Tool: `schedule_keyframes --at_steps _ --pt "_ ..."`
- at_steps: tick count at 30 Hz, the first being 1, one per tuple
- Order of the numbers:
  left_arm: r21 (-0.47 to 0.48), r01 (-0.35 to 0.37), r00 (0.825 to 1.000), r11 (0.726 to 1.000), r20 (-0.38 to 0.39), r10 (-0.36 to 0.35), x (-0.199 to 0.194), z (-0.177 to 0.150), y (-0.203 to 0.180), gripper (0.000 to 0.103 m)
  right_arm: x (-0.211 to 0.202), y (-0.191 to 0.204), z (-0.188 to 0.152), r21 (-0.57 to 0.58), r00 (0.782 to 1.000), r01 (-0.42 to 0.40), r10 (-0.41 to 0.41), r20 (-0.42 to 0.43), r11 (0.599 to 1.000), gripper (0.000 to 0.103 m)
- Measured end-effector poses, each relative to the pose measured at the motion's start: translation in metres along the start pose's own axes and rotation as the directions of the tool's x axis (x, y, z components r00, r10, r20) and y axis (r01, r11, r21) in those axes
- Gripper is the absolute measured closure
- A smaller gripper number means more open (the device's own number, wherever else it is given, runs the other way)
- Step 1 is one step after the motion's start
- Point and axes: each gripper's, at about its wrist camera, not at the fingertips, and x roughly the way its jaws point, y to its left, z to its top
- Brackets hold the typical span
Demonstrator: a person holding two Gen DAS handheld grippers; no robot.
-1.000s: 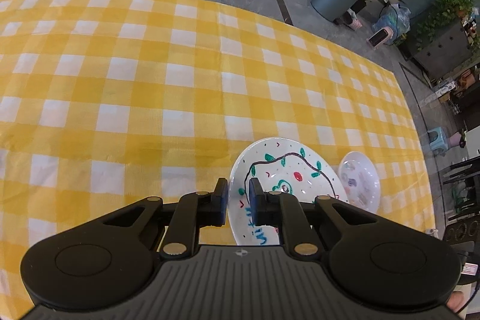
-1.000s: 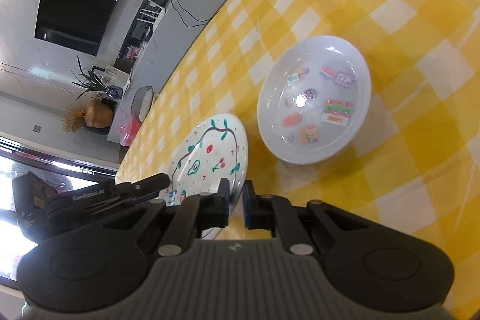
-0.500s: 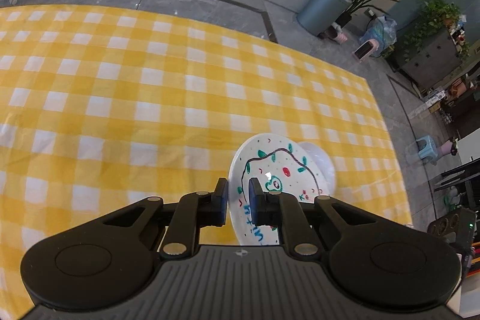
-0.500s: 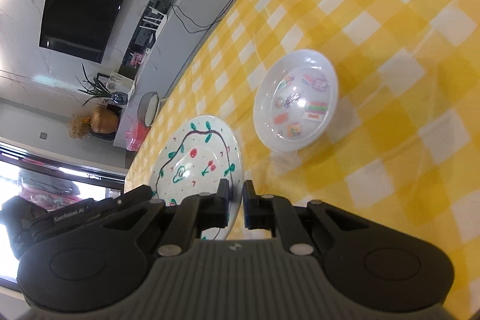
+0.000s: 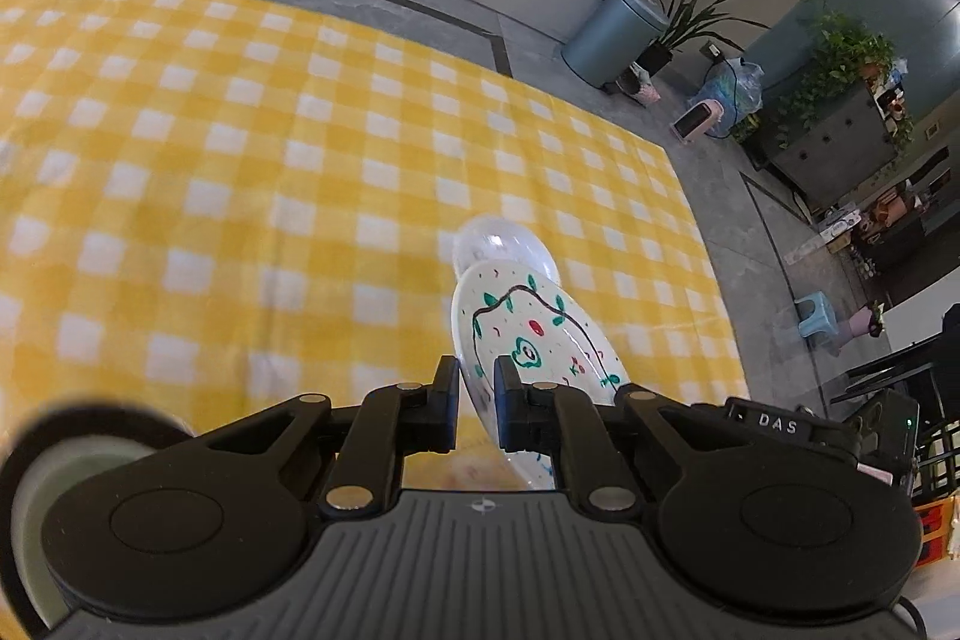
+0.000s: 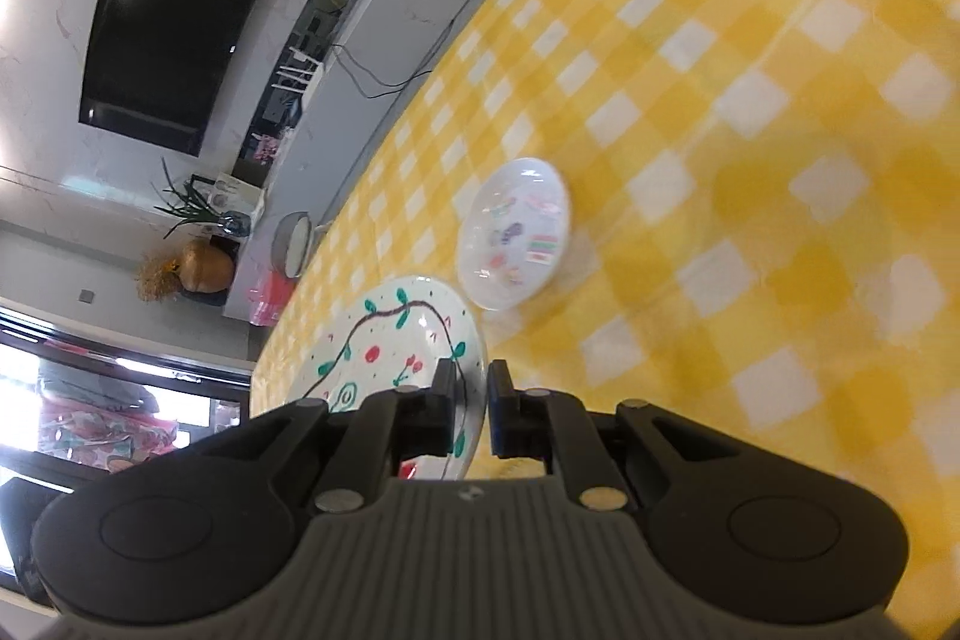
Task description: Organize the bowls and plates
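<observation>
Left wrist: vine-painted white plate [image 5: 528, 334], seemingly tilted.

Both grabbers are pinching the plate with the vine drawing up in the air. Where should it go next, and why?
Probably carry the painted plate a little toward the sticker bowl and lower it. The left hand-held gripper and right hand-held gripper each pinch its rim, it hangs above the yellow checked cloth, and the bowl sits just beyond it, so they belong grouped.

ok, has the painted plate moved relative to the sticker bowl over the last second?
Yes. The painted plate, clamped by both grippers, has lifted off the yellow checked tablecloth and now partly overlaps the sticker bowl.
</observation>
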Motion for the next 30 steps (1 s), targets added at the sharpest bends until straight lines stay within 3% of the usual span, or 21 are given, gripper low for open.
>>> schedule_keyframes --at_steps 13,30 --pt "-0.063 0.009 1.000 0.998 -0.017 -0.010 0.018 -0.062 -0.011 0.091 -0.027 -0.032 -0.018 0.028 0.990 0.136 -0.134 -0.043 0.990 0.094" --pt "-0.070 -0.041 0.999 0.997 -0.011 0.040 0.022 -0.097 -0.006 0.090 -0.022 -0.022 -0.034 -0.078 0.961 0.257 -0.263 -0.081 0.963 0.091"
